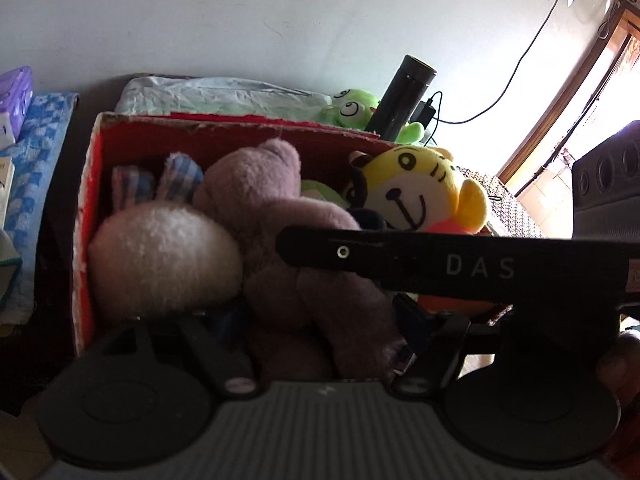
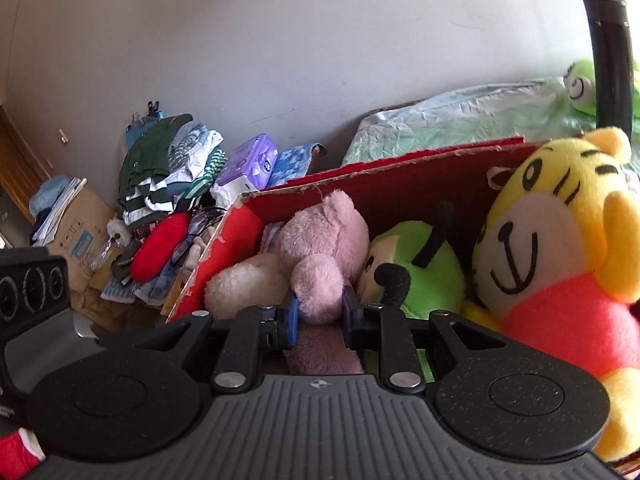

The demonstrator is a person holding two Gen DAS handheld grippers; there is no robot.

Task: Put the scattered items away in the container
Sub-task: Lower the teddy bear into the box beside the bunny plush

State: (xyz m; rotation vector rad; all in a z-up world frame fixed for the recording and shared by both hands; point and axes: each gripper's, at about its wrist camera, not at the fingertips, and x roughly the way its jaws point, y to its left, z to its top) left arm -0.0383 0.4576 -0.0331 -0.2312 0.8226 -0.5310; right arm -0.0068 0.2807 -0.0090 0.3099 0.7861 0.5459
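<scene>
A red cardboard box [image 1: 86, 216] [image 2: 400, 184] holds several plush toys. A pink bear [image 1: 280, 216] [image 2: 324, 248] lies in its middle, beside a cream bunny [image 1: 160, 256] [image 2: 244, 284], a green plush [image 2: 424, 264] and a yellow tiger [image 1: 420, 192] [image 2: 552, 240] at the right. My right gripper [image 2: 319, 320] is shut on the pink bear's limb, blue pads on both sides. My left gripper [image 1: 320, 332] sits low over the bear, its fingers spread wide around the bear's body. The right gripper's black body [image 1: 460, 264] crosses the left wrist view.
A green frog plush [image 1: 356, 106] [image 2: 582, 86] and a black tumbler [image 1: 400, 96] [image 2: 612, 64] stand behind the box on a pale green packet [image 2: 460, 120]. Folded clothes [image 2: 168, 168], a purple pack [image 2: 248, 160] and a red pouch [image 2: 160, 246] lie left of the box.
</scene>
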